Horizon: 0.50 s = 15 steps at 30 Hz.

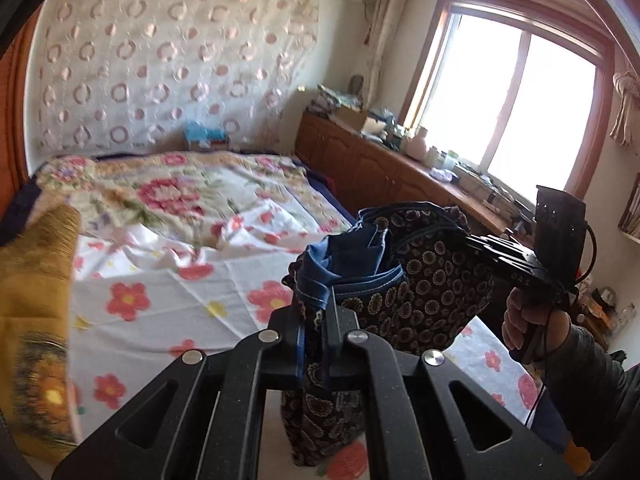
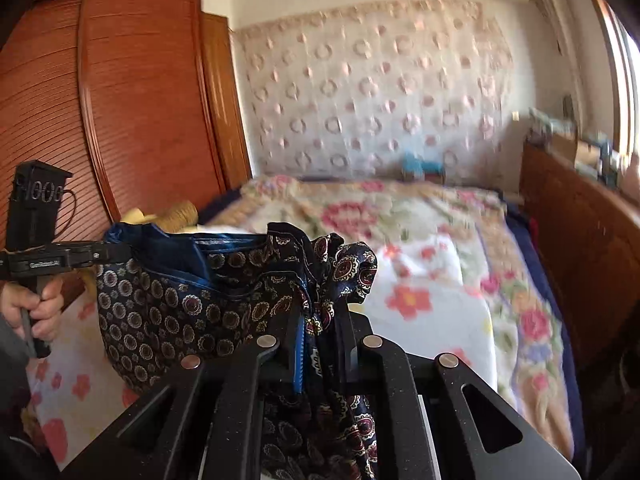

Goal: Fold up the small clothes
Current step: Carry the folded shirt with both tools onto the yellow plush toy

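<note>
A dark navy patterned garment with a blue lining [image 1: 424, 280] hangs in the air above the bed, stretched between both grippers. My left gripper [image 1: 314, 320] is shut on one edge of it. My right gripper [image 2: 318, 316] is shut on the other bunched edge of the garment [image 2: 180, 308]. In the left wrist view the right gripper [image 1: 476, 242] comes in from the right, held by a hand. In the right wrist view the left gripper [image 2: 100, 254] comes in from the left. The cloth sags between them.
The bed [image 1: 192, 288] has a white flowered sheet and a floral blanket [image 1: 168, 192] further back. A yellow cloth [image 1: 36, 320] lies at the left. A wooden sideboard [image 1: 380, 168] with clutter stands under the window. A wooden wardrobe [image 2: 132, 100] stands left of the bed.
</note>
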### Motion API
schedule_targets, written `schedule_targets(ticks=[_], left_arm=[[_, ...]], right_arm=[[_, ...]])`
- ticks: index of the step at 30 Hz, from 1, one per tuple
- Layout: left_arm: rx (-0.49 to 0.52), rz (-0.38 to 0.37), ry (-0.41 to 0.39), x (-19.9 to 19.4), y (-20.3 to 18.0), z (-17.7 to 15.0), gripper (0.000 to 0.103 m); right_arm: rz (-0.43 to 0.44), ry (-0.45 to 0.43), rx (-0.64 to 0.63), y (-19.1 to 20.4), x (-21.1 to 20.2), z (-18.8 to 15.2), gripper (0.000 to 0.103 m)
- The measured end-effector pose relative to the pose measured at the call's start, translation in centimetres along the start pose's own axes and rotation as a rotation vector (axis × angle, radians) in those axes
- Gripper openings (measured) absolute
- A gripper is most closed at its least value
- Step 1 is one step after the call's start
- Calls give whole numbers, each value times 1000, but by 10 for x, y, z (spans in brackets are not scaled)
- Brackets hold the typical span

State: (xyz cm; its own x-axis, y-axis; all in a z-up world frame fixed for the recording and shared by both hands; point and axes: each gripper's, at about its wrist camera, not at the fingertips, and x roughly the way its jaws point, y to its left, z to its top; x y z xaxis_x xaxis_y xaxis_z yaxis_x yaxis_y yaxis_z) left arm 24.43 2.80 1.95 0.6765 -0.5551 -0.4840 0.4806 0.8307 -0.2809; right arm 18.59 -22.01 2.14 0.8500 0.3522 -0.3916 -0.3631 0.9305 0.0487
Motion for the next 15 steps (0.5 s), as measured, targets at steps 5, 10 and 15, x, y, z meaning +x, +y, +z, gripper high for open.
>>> schedule_targets(ticks=[5,10,15], left_arm=[[-11,76,-102,-56,23,8,6],[-31,220,-171,-103,65,3,6],[-127,330,-199,-133,124,-8,5]], right_arm=[[86,-57,-54,41,17,33,11],[186,-81,-148,86,56,78,11],[266,-68,-289,142,107,122,11]])
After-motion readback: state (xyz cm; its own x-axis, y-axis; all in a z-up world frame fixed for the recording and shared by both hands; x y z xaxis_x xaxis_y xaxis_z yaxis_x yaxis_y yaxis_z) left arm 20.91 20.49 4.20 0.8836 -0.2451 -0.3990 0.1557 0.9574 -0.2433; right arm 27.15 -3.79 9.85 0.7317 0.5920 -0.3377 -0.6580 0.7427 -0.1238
